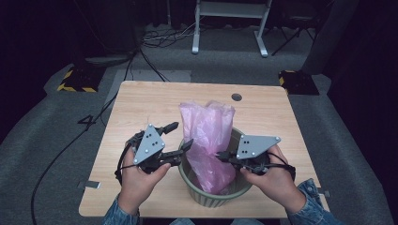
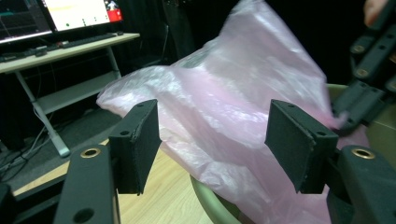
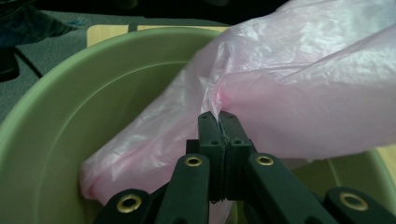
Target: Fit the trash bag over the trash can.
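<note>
A pink plastic bag (image 1: 209,140) stands up out of a green round bin (image 1: 206,194) at the table's front middle. My right gripper (image 1: 220,154) is shut on a pinch of the bag (image 3: 261,107), over the bin's inside (image 3: 60,140). At the bin's left, my left gripper (image 1: 182,136) is open, its pads (image 2: 140,144) wide apart. The bag (image 2: 224,107) lies beyond those pads, and the film does not touch them. The other gripper shows at the right edge of the left gripper view.
The wooden table (image 1: 141,103) has a round cable hole (image 1: 236,97) near its far edge. Cables (image 1: 70,140) trail off the left side to the carpet. A desk frame (image 1: 230,23) stands beyond; monitors (image 2: 56,16) sit on a desk in the left gripper view.
</note>
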The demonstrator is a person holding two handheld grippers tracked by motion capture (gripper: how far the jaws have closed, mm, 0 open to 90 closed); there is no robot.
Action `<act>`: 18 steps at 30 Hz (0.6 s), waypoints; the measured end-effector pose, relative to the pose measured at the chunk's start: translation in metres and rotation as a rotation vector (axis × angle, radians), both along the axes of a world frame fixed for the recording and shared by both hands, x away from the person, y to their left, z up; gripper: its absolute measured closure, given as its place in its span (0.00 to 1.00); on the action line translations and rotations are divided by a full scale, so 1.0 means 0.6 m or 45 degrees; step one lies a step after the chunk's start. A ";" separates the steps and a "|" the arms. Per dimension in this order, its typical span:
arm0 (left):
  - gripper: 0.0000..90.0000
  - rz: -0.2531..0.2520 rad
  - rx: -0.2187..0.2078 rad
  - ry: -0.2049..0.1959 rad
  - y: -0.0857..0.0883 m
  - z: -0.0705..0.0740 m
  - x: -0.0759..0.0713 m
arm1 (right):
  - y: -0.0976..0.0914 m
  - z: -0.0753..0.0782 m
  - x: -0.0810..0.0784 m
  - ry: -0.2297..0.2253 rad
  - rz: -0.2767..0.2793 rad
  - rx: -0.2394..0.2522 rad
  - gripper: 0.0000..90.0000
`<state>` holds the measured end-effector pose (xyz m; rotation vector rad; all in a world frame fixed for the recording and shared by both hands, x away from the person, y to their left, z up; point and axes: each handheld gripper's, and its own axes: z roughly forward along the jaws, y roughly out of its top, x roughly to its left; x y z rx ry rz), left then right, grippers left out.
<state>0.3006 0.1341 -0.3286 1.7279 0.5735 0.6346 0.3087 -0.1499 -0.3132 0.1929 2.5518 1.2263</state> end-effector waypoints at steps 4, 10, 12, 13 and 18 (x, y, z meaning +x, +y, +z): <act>0.38 -0.020 0.015 0.020 -0.011 -0.001 0.004 | 0.007 -0.005 -0.016 -0.009 0.043 -0.041 0.97; 0.38 -0.061 0.024 0.031 -0.030 0.003 0.003 | 0.014 -0.010 -0.027 -0.013 0.080 -0.077 0.97; 0.39 -0.065 0.036 0.041 -0.035 0.004 0.005 | 0.015 -0.011 -0.028 -0.014 0.085 -0.081 0.98; 0.39 -0.065 0.037 0.045 -0.037 0.004 0.006 | 0.015 -0.011 -0.029 -0.019 0.095 -0.081 0.98; 0.42 -0.067 0.052 0.081 -0.050 0.004 0.019 | 0.019 -0.011 -0.038 -0.027 0.135 -0.083 0.98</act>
